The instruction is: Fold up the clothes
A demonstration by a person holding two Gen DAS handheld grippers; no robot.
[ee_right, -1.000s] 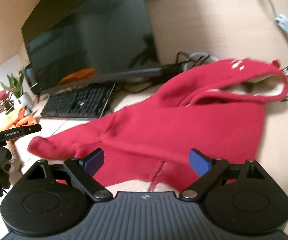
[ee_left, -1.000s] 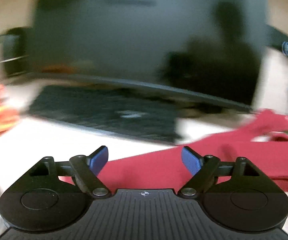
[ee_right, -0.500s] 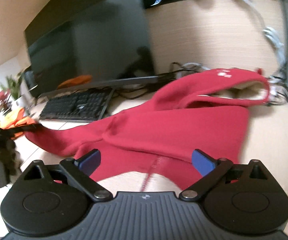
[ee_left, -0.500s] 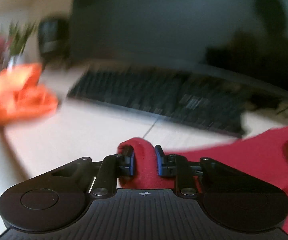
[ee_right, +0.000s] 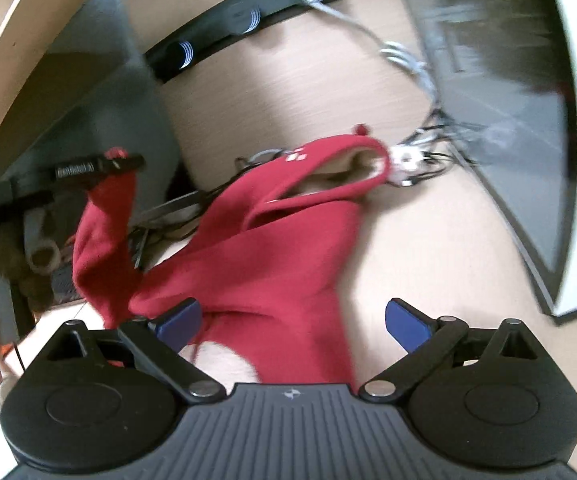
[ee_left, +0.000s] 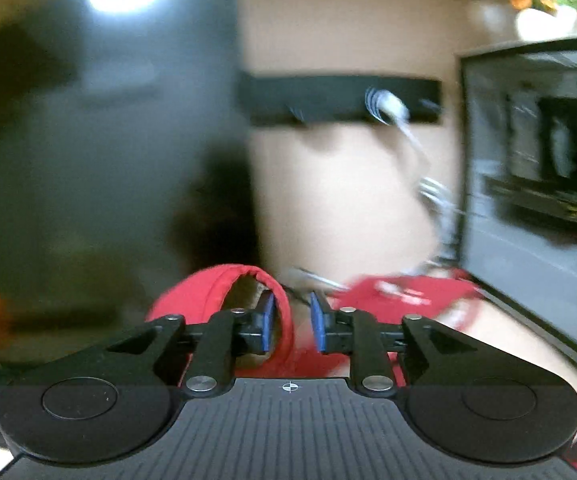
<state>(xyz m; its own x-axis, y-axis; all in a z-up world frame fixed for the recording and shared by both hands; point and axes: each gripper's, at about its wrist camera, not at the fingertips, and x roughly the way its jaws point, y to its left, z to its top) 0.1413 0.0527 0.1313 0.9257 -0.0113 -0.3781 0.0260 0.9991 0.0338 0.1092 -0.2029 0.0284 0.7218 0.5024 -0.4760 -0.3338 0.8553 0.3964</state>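
Now 1 red hoodie (ee_right: 272, 240): left tool (ee_left: 291, 322) pinches its sleeve (ee_right: 104, 240), right tool (ee_right: 292, 320) spread.

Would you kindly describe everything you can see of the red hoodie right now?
The red hoodie looks like soft fleece with a pale, fluffy lining showing inside its hood and small white marks near the hood's edge. Its body lies rumpled on the light wooden desk, hood toward the cables. One sleeve is lifted off the desk, its cuff pinched in the left claw. The right claw hangs open over the hem, gripping nothing.
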